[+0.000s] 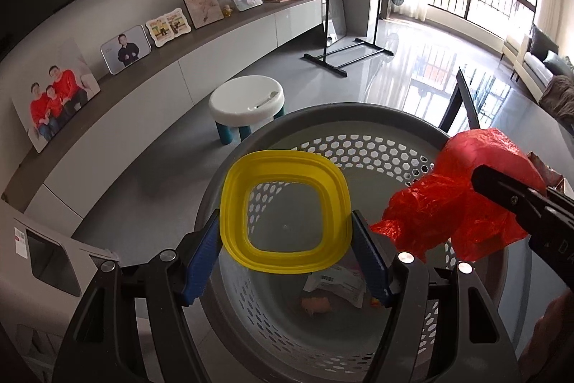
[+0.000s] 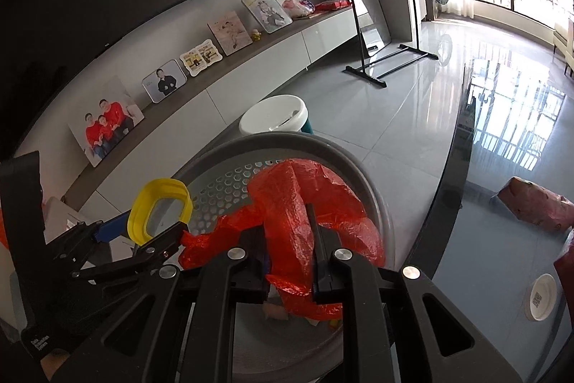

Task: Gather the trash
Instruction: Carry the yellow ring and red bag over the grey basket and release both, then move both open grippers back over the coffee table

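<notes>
My left gripper [image 1: 287, 241] is shut on a yellow-rimmed clear lid [image 1: 233, 203], its blue pads pressing the lid's two sides above the grey perforated basket [image 1: 358, 112]. The lid [image 2: 138, 216] and left gripper [image 2: 143, 234] also show at the left of the right wrist view. My right gripper [image 2: 288, 241] is shut on a crumpled red plastic bag [image 2: 287, 200], held over the basket [image 2: 362, 178]. The bag [image 1: 441, 196] hangs at the right in the left wrist view. A paper scrap [image 1: 335, 286] and an orange bit [image 1: 315, 306] lie in the basket's bottom.
A white stool [image 1: 247, 99] stands on the floor beyond the basket. A low shelf with photo frames [image 1: 125, 49] runs along the wall. A dark glass table [image 2: 502, 203] at right bears a pink package [image 2: 538, 205] and a white round lid [image 2: 540, 297]. A clothes rack [image 1: 344, 52] stands further back.
</notes>
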Tool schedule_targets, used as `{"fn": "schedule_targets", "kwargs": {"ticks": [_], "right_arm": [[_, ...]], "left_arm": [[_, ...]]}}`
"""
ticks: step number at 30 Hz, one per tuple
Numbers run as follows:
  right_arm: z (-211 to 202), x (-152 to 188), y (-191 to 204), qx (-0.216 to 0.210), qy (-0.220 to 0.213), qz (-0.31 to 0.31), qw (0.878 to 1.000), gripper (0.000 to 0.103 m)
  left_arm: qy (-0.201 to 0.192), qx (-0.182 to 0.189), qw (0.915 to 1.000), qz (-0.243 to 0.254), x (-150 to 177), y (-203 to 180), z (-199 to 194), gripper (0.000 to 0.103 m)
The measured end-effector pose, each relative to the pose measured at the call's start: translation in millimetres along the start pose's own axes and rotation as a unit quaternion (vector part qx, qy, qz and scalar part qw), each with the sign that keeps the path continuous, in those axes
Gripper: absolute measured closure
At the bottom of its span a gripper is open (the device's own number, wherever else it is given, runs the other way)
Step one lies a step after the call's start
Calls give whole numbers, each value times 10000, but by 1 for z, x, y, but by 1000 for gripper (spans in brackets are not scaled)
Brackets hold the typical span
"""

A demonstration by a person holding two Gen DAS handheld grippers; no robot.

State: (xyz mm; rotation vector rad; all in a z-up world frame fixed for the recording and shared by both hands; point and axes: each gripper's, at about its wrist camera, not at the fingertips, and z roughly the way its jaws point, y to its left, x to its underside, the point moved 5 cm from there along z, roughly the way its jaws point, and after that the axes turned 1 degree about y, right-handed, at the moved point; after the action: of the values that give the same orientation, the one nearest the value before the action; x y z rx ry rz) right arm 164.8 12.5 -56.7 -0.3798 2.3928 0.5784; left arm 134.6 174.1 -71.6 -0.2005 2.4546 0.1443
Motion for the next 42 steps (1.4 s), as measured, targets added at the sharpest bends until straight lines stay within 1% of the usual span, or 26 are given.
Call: {"fn": "schedule_targets", "kwargs": {"ticks": [4,6,7,8,10,13,25,31,37,42], "right_arm": [[4,0,3,-25,61,-62,10000,86],[4,-1,3,-21,57,-67,10000,84],[3,0,1,-27,59,-50,10000,77],[2,-1,0,-28,50,-22,10000,62],[-2,-1,-4,34,-57,29,10000,47],[-6,-3,-8,38,-125,115,9998,47],[-6,3,-5,47,-86,76,9999,47],[-9,4,-3,87,-145,66,9998,47],[-18,9,-4,231,-225,78,9994,47],[-31,14,-5,418,-333,15,9986,41]], "left_arm": [[-46,-57,10000,67,0,-2,-1,33],[-61,-72,9999,109,0,-4,-2,33],[-68,-94,9998,131,0,-6,-3,31],[-71,-114,9998,144,0,-6,-3,27],[-78,-131,9998,141,-1,-6,-3,24],[-78,-191,9997,95,-2,-2,-2,21],[-84,-164,9998,59,0,-1,-3,21],[-119,-154,9998,75,1,-2,-6,20],[-180,-91,9998,50,-1,-3,-10,18],[-348,-79,9993,92,-1,-7,-19,16]]}}
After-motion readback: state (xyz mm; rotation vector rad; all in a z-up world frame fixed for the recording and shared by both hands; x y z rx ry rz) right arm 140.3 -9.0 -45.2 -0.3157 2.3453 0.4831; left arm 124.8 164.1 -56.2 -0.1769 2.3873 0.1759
